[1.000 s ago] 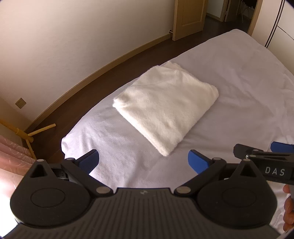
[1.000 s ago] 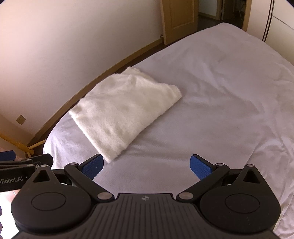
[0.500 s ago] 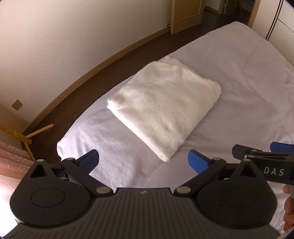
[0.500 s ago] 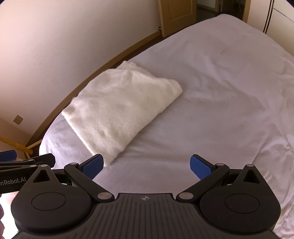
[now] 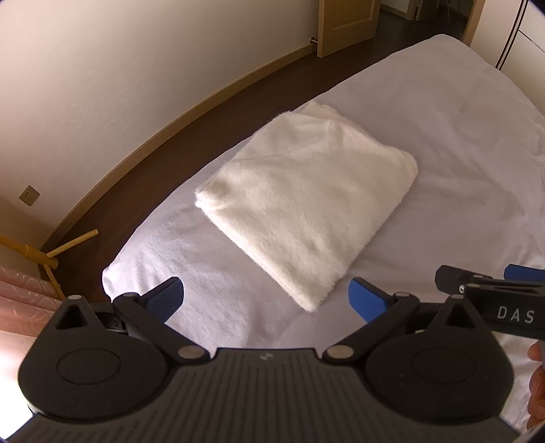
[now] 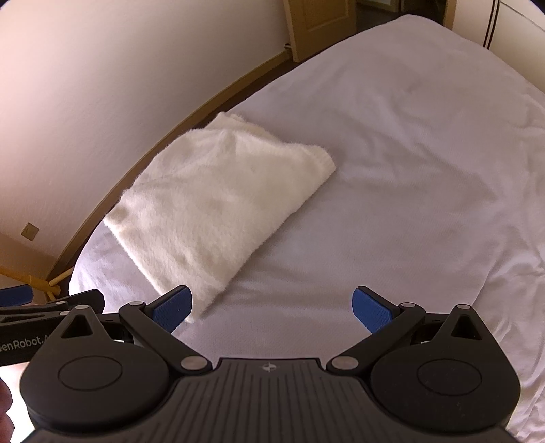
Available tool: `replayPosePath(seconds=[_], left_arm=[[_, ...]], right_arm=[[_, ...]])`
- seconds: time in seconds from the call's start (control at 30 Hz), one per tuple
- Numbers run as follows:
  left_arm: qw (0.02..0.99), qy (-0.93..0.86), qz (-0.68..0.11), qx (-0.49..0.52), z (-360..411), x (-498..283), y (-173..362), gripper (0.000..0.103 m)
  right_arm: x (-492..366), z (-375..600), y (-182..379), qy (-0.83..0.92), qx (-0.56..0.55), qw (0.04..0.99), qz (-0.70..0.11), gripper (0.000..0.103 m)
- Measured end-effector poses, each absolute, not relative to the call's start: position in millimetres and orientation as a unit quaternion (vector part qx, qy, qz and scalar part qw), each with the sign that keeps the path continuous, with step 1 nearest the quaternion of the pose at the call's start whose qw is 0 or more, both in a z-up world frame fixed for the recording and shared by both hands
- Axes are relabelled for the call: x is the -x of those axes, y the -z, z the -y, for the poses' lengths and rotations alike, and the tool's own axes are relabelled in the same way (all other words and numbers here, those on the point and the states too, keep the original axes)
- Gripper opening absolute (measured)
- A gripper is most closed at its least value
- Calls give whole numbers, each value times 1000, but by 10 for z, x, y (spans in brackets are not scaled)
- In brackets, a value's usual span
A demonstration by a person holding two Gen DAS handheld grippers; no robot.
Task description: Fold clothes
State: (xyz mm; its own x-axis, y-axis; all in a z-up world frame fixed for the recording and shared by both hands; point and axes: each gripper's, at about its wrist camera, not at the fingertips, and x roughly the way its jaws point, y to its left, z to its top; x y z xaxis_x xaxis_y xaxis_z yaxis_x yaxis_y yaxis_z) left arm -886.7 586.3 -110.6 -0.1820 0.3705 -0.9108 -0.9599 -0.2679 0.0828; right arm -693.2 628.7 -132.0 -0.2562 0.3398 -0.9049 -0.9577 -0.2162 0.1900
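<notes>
A cream fluffy garment lies folded into a flat rectangle on the white bed sheet, near the bed's left corner. It also shows in the right wrist view. My left gripper is open and empty, held above the sheet just short of the garment's near corner. My right gripper is open and empty, its left fingertip next to the garment's near corner. The right gripper shows at the right edge of the left wrist view.
The bed's left edge drops to a dark wood floor along a cream wall. A wooden stand and pink fabric are at far left. A wooden door stands at the back.
Both grippers have drifted slightly, so the folded garment sits a little lower and further left in both views. The garment itself has not moved. Both grippers stay open.
</notes>
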Motion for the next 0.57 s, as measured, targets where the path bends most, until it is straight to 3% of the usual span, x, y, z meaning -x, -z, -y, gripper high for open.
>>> replayPosePath(seconds=[0.57], left_arm=[[526, -666, -358, 389, -5832, 9072, 927, 102]], right_arm=[[7107, -6168, 1078, -672, 363, 510, -395, 103]])
